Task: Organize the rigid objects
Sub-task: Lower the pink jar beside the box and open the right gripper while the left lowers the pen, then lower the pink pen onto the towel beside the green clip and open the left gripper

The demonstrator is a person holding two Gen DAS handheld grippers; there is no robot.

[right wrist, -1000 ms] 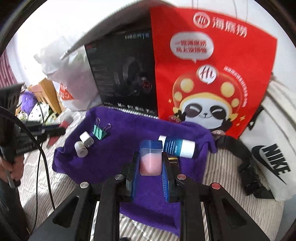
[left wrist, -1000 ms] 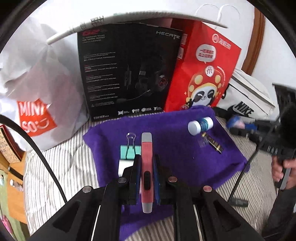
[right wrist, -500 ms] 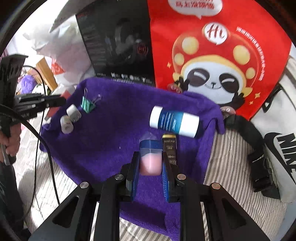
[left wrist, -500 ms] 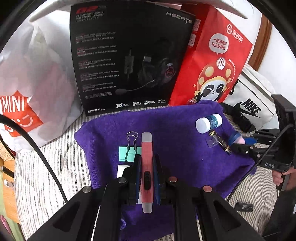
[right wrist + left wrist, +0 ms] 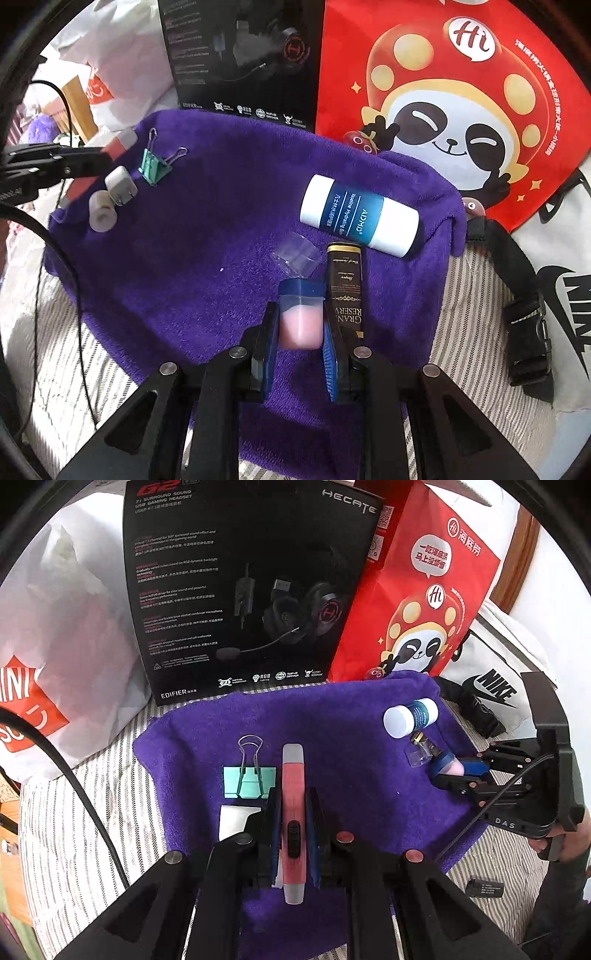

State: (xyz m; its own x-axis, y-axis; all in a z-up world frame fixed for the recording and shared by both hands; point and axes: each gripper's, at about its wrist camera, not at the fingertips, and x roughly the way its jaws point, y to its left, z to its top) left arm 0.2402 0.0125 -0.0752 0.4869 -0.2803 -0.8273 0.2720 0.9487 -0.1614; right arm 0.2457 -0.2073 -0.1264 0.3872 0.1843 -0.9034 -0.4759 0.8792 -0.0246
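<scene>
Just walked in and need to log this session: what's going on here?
A person holds a gripper in each hand over a purple towel. The left gripper is shut on a red utility knife, beside a green binder clip. The right gripper is shut on a small pink bottle, low beside a black box and a white-and-blue tube.

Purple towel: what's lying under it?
Under the purple towel, striped bedding shows past its edges on the near, left and right sides. Whatever lies beneath the towel's middle is covered.
</scene>
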